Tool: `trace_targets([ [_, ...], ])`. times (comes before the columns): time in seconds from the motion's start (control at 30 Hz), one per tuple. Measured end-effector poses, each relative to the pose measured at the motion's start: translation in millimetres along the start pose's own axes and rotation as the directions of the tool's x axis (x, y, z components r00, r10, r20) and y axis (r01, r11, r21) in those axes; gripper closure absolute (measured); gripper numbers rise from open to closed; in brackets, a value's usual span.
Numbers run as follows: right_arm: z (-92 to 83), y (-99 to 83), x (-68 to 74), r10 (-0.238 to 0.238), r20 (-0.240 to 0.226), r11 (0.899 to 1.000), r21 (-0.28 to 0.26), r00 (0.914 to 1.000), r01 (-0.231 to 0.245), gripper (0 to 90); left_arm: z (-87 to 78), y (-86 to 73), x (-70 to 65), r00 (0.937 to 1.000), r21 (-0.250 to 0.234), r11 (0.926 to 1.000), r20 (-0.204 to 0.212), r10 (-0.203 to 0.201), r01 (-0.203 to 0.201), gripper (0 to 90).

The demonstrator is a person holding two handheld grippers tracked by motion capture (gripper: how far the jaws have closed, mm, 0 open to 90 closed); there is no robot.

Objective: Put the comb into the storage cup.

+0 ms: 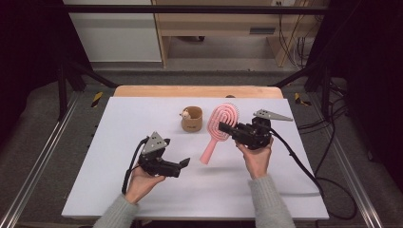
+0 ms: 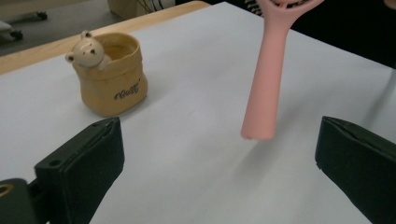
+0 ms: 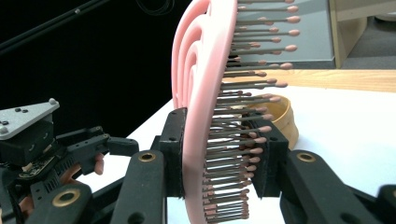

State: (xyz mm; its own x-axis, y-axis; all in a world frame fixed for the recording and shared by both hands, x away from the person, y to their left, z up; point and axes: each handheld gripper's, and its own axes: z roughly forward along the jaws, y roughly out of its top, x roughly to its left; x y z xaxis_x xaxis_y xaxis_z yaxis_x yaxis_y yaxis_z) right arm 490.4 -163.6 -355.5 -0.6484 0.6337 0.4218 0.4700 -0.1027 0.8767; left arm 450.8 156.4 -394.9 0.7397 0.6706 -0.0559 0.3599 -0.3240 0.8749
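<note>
Surface: white table [image 1: 142, 118], bear cup [image 1: 192, 118] waiting upright.
Right gripper [image 1: 228, 128]: clamps pink hairbrush [image 1: 217, 133] head, handle hanging free for cup.
Left gripper [image 1: 185, 162]: jaws spread wide, empty.

I count one pink plastic hairbrush with a looped head [image 1: 220, 127] and one tan bag-shaped cup [image 1: 192, 120] with one little bear figure [image 1: 185, 113] on its rim. Both stand over one desk with a white top [image 1: 142, 118].
</note>
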Motion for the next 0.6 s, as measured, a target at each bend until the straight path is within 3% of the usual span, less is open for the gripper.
trace_targets([
  [0.23, 0.6, 6.1, 1.2, -0.015, 0.015, 1.000, 0.000, 0.9998, 0.015, 63.6, -8.2, -11.5, 13.6, 0.9998, 0.018, 0.9997, -0.014, -0.016, 0.017, 1.2],
  [0.6, 4.0, 12.1, 1.1, -0.027, 0.044, 1.000, 0.008, 0.9987, 0.027, 63.6, -28.9, -37.2, 37.7, 0.9975, -0.029, 0.9981, -0.044, -0.056, 0.055, 1.2],
])
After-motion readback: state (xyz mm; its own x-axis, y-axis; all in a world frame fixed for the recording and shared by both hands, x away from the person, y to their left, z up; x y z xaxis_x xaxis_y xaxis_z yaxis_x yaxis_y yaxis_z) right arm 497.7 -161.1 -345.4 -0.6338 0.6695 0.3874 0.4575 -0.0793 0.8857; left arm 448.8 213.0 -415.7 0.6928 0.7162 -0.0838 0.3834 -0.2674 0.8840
